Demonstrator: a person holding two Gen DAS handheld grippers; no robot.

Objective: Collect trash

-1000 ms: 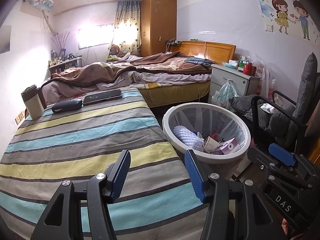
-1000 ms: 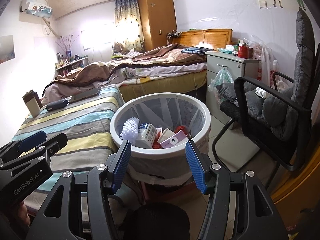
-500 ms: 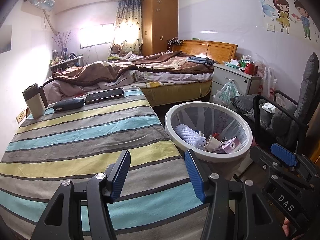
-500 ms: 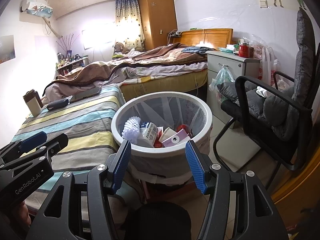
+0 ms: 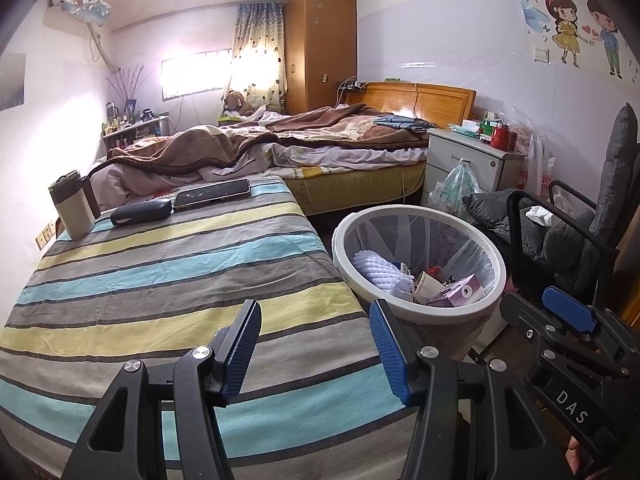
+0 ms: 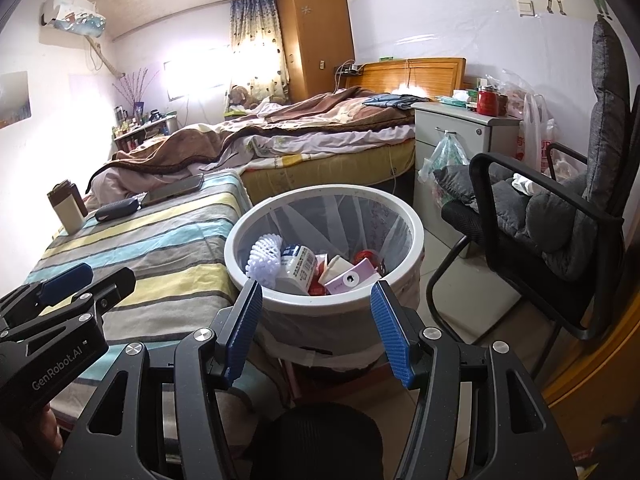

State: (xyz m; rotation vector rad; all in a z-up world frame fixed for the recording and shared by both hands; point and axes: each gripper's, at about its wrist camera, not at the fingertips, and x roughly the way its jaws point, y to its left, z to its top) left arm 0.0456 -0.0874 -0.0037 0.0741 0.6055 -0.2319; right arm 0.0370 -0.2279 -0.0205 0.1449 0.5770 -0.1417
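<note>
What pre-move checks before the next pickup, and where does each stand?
1. Left tool empty, jaws apart: ok.
2. Right tool empty, jaws apart: ok.
3. Trash bin upright beside the table, mouth uncovered: ok.
4. Room left in the bin above the white foam net, bottle and pink box: ok.
5. Trash left on the striped tablecloth: not ok as a target. Only a tumbler, dark case and phone show, and none looks like trash.
6. Next trash item located: cannot tell; maybe the white crumpled item on the chair.
</note>
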